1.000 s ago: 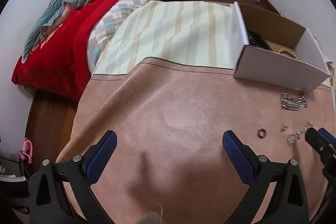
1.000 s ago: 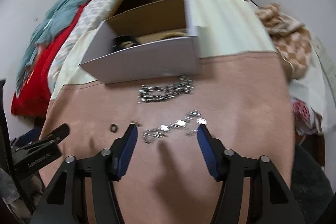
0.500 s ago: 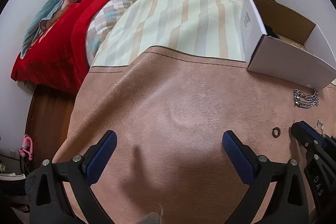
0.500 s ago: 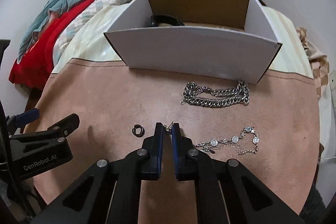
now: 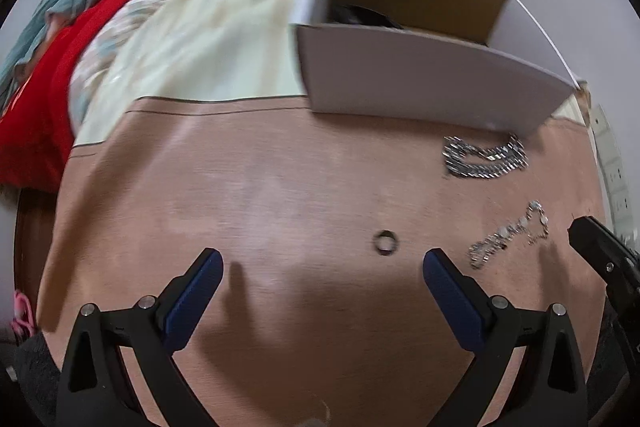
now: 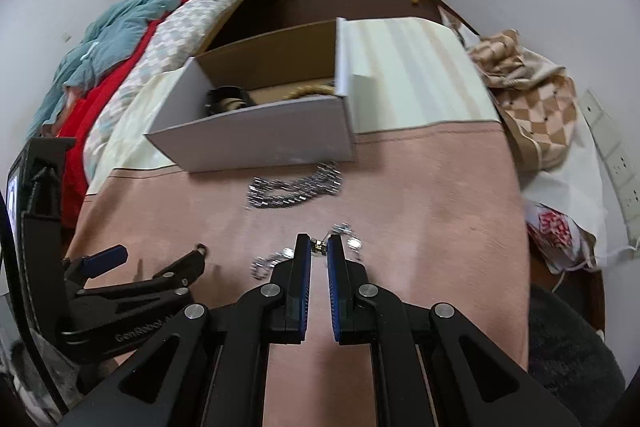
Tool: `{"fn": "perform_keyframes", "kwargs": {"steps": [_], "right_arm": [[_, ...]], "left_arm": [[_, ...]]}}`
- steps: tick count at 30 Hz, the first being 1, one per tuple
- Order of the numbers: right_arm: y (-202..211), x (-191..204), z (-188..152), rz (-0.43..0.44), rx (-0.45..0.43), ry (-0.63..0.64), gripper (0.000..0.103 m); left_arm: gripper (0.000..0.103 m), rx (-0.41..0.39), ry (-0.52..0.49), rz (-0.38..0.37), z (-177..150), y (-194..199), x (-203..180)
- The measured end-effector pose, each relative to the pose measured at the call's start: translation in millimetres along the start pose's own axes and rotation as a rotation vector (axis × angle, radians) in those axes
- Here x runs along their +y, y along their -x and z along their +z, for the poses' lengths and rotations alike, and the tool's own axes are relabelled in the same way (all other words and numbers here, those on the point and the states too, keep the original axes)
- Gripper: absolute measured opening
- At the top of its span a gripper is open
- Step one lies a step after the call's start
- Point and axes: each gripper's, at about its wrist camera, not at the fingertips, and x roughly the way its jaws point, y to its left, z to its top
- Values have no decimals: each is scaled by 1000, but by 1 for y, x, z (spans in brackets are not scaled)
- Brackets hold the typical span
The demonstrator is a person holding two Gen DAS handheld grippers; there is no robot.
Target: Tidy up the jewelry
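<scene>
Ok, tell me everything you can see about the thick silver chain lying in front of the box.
The thick chain looks like shiny silver metal with chunky flat links. It lies flat on the pinkish-brown cloth, doubled back on itself in a long loop, just in front of the white cardboard box, near its right corner. It appears close to the box wall, but motion blur hides whether they touch. Neither tool touches it; a thinner chain lies apart, nearer the camera.

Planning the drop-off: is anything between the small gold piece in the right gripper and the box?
Only the box's near wall; the small gold piece must clear it. The chunky chain lies flat below the route.
</scene>
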Motion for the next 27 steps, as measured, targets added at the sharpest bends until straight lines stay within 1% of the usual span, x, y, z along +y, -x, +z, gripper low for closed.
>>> {"fn": "perform_keyframes", "kwargs": {"steps": [2,4,5,6,7,8,9,10,11,12,13,21,24,27], "right_arm": [[-1,-4,-3,-6,7,-7,9],[-3,-6,-6,-12,14,-12,9],[-4,-6,-8,-11,18,-12,9],[-4,-6,-9,-12,19,-10,9],[-4,-6,-10,-12,19,-9,9],[-5,-5,-11,-11,19,-7,9],[-4,-6,-13,-11,19,-6,9],[-4,-6,-13,-13,19,-5,9],[-4,-6,-13,-14,19,-5,9],[-4,-6,-12,-14,18,-6,9],[-3,-6,-12,-14,15,-7,9],[8,-7,-8,-11,-9,-15,9],[14,-7,-6,0,-20,-19,9],[24,-6,3,21,-40,-26,9]], "left_arm": [[95,-5,-26,-7,-1,-2,-9],[74,-13,-49,-11,-2,-2,-14],[71,-25,-58,-19,-3,0,-16],[63,-33,-64,-21,-3,1,-18],[52,-40,-69,-26,-3,2,-19],[46,-48,-73,-31,-3,4,-21],[33,-52,-76,-32,-4,5,-22],[24,-55,-82,-36,-4,5,-24],[20,-58,-89,-39,-4,6,-26],[13,-60,-91,-39,-4,5,-26],[10,-62,-94,-39,-5,6,-27],[10,-85,-108,-41,-7,12,-27],[10,-96,-107,-55,-4,21,-25],[10,-121,-98,-81,3,39,-20]]}}
